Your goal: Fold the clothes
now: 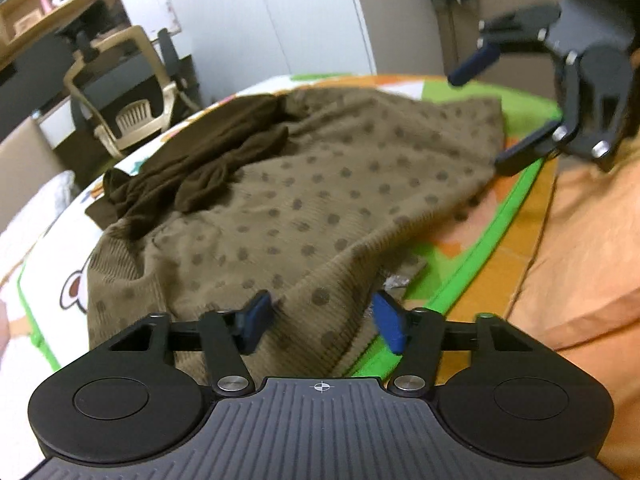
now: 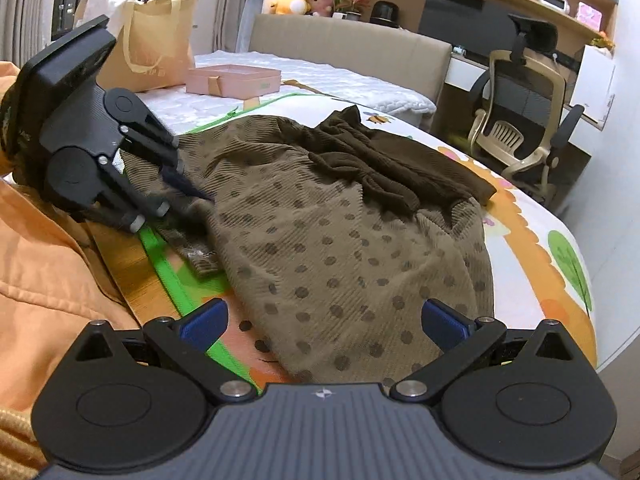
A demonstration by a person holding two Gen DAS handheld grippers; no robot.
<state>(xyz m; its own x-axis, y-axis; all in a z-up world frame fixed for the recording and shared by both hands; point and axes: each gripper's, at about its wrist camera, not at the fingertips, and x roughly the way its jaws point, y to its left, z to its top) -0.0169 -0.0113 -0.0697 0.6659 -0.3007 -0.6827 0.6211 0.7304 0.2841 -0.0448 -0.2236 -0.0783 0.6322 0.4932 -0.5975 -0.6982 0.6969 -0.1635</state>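
A brown dotted garment [image 1: 320,200] lay spread over a colourful play mat [image 1: 472,272], with a darker brown cloth [image 1: 192,176] crumpled on its far part. In the left wrist view, the left gripper [image 1: 322,320] sat low over the garment's near edge, its blue pads set moderately apart with dotted fabric between them but not pinched. The same view caught the right gripper [image 1: 500,112] up at the garment's far corner, spread wide and holding nothing.

The right wrist view showed the right gripper [image 2: 322,322] with its pads wide apart above the garment [image 2: 340,248], empty. Only here did the left gripper [image 2: 176,184] appear from the side, its tips down at the garment's edge by the mat's green border [image 2: 168,268]. This view alone took in a bed [image 2: 320,76] behind, carrying a pink box [image 2: 234,78] and a tote bag [image 2: 156,44]; an office chair [image 2: 520,120] showed in both.
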